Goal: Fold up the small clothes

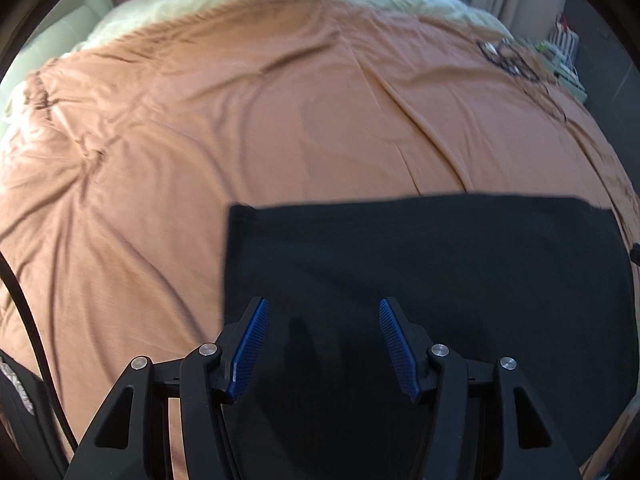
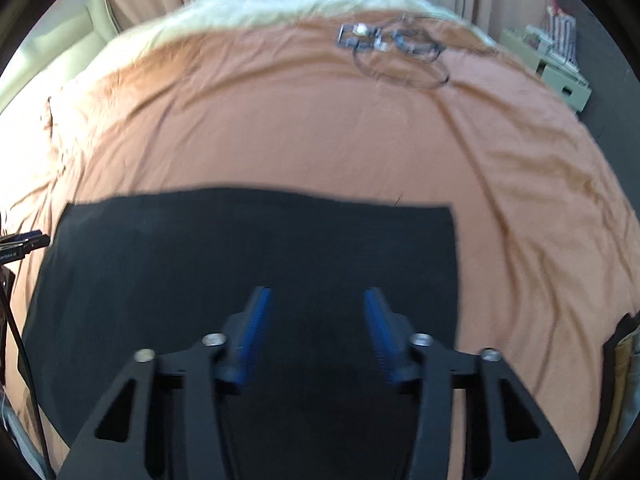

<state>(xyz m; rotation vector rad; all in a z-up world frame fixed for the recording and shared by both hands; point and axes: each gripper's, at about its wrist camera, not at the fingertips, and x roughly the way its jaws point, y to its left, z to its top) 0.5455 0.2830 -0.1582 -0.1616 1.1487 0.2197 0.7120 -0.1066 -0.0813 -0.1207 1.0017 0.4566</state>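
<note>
A black garment [image 1: 420, 264] lies flat as a neat rectangle on the orange bed sheet [image 1: 240, 120]. My left gripper [image 1: 324, 308] hangs above its near left part, open, blue pads apart with nothing between them. In the right wrist view the same black garment [image 2: 240, 256] spreads across the lower middle. My right gripper [image 2: 318, 294] hovers over its near right part, open too, and grips nothing. The tip of the left gripper [image 2: 24, 244] shows at that view's left edge. The garment's near edge is hidden behind both grippers.
A tangle of cables and small devices [image 2: 396, 44] lies on the sheet at the far right. A pale blanket [image 2: 280, 4] covers the far end of the bed. Shelving with boxes [image 2: 560, 68] stands beyond the bed's right side. A black cable [image 1: 28, 320] runs down the left.
</note>
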